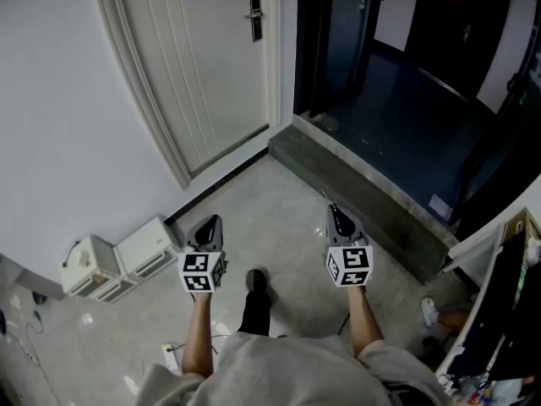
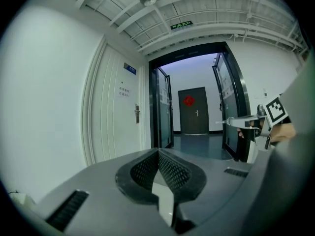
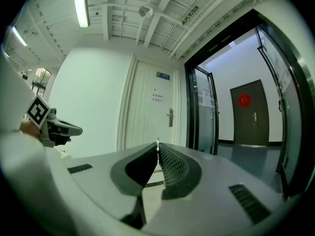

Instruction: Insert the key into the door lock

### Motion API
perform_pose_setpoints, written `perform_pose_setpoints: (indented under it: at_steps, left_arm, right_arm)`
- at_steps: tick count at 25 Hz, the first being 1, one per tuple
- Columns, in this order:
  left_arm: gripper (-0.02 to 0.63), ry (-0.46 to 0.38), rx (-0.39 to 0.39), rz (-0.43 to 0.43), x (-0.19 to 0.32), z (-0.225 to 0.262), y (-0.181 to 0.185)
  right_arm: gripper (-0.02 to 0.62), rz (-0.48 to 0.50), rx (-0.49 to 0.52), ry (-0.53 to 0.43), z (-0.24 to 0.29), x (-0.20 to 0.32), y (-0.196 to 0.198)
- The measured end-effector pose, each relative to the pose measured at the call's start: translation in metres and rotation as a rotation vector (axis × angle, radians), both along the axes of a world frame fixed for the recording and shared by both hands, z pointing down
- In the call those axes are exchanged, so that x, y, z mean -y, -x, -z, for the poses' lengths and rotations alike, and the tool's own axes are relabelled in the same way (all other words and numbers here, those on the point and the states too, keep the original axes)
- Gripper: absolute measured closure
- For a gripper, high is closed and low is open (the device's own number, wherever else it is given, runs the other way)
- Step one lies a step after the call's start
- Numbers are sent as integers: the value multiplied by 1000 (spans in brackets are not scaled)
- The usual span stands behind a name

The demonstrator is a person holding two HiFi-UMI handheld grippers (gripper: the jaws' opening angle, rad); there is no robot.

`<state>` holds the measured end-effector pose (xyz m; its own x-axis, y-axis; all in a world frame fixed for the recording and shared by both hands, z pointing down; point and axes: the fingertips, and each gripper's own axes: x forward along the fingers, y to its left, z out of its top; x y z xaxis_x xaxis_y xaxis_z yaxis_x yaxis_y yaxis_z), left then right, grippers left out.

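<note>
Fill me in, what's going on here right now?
A person holds a gripper in each hand and faces the white door, well short of its lock. The right gripper is shut on a thin metal sliver, apparently the key. The left gripper is shut and empty. The key has not reached the lock.

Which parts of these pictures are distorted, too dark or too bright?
Head view: the white door is evenly lit, the hallway floor beyond is dark. Both gripper views: fisheye bends straight lines, black corners. Right gripper view: the ceiling lamp glares.
</note>
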<state>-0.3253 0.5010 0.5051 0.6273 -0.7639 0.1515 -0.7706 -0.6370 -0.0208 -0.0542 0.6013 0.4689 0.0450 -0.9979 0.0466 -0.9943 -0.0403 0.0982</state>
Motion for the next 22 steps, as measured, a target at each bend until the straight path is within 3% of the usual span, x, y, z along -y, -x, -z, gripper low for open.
perform_pose_setpoints:
  at_steps: [9, 22]
  left_arm:
    - [589, 4, -44, -42, 123, -5, -30]
    - [589, -86, -67, -108, 339, 58, -84]
  right_arm:
    - [566, -34, -39, 1, 6, 112, -20]
    - [565, -70, -61, -74, 57, 315, -56]
